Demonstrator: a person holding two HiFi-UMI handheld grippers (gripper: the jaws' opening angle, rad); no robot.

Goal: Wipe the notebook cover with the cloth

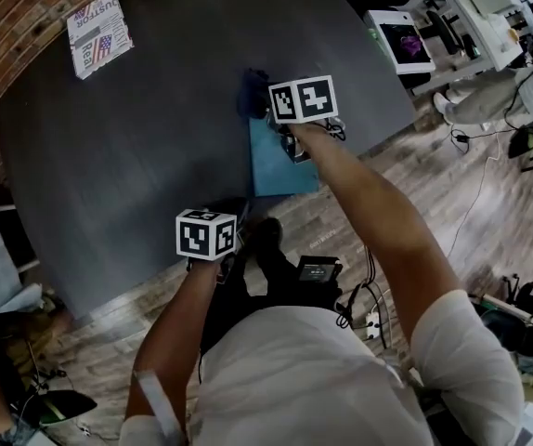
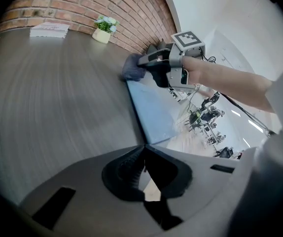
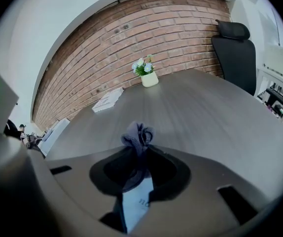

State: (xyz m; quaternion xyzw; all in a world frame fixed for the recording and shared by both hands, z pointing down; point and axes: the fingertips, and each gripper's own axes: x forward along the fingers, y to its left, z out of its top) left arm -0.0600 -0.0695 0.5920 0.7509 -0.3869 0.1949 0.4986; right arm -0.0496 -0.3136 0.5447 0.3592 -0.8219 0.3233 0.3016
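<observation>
Dark grey tabletop (image 1: 146,147) is filling most of the head view, with wood flooring showing past its near edge.

Nearest the person, the left gripper (image 2: 144,149) is hovering by that edge with its jaws pressed together on nothing, aimed at the near corner of the notebook. It is probably waiting there to pin the cover down if it slides.

Just beyond it, the blue notebook (image 1: 280,170) is lying flat and closed at the table's near edge, long side running away from the person, which leaves the whole cover open to a stroke.

Over the notebook's far end, the right gripper (image 3: 140,152) is pinching a bunched dark blue cloth (image 3: 137,135). The wad is sticking out past the jaw tips, so fabric and not plastic should be meeting the cover. I cannot tell whether it is touching the cover or the table just past it.

Far across the table, a small pale pot (image 3: 149,79) is holding a sprig of white flowers and green leaves (image 3: 142,65) in front of the brick wall (image 3: 131,28). A printed booklet (image 1: 97,33) is lying to its left, well clear of the wiping.
</observation>
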